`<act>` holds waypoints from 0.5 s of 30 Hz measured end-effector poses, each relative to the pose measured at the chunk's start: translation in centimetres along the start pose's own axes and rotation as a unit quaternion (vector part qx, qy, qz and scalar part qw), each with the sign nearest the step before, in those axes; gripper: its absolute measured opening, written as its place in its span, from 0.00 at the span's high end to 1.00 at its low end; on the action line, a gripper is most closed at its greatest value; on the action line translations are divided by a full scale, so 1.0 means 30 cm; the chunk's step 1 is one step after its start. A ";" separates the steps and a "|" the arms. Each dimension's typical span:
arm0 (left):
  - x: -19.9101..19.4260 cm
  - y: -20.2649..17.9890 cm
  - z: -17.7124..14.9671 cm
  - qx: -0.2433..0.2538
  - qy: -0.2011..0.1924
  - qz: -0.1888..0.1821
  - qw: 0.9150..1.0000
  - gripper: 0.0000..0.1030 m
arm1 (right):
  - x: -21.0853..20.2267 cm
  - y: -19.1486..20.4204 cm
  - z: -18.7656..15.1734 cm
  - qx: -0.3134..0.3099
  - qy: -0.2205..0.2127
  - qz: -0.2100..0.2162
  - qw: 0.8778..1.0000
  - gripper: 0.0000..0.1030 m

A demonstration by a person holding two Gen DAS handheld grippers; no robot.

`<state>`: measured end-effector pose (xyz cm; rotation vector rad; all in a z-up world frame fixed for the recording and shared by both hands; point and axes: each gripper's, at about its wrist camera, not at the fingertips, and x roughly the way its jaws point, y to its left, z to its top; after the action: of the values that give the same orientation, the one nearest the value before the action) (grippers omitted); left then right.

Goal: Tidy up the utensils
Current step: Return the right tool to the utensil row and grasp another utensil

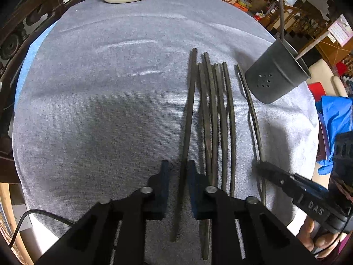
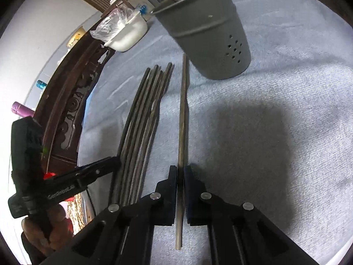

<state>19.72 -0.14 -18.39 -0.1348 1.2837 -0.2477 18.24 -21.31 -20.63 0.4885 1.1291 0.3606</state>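
Chopsticks (image 1: pixel 217 114) lie bundled at twelve o'clock from the left claw (image 1: pixel 177 174), whose jaws stand apart around the outermost stick (image 1: pixel 189 119). Right claw (image 2: pixel 180 174) pinches a single chopstick (image 2: pixel 182 114). Holder (image 2: pixel 209 28) at one o'clock looks nearly empty; most sorting remains.

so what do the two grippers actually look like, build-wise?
Both match: matte black frames with slotted linkage arms, silver round pivot pins, and dark blue-black padded jaws. The left gripper has a black cable trailing off it; its side reads "GenRobot.ai". The right gripper shows "DAS" lettering. Bare hands grip the handles, no sleeves visible.
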 end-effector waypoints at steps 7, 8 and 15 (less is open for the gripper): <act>-0.018 0.028 -0.015 -0.015 0.001 -0.008 1.000 0.93 | 0.020 0.032 -0.029 -0.005 0.019 0.016 1.000 0.93; -0.023 0.031 -0.020 -0.015 0.002 -0.007 1.000 0.93 | 0.022 0.036 -0.031 -0.007 0.020 0.017 1.000 0.93; -0.052 0.036 -0.070 -0.022 0.011 -0.014 1.000 0.94 | 0.026 0.059 -0.052 -0.016 0.033 0.020 0.999 0.93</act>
<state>17.41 1.37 -17.78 -0.1870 1.3099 -0.2453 17.05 -19.14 -20.81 0.4748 1.1776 0.4325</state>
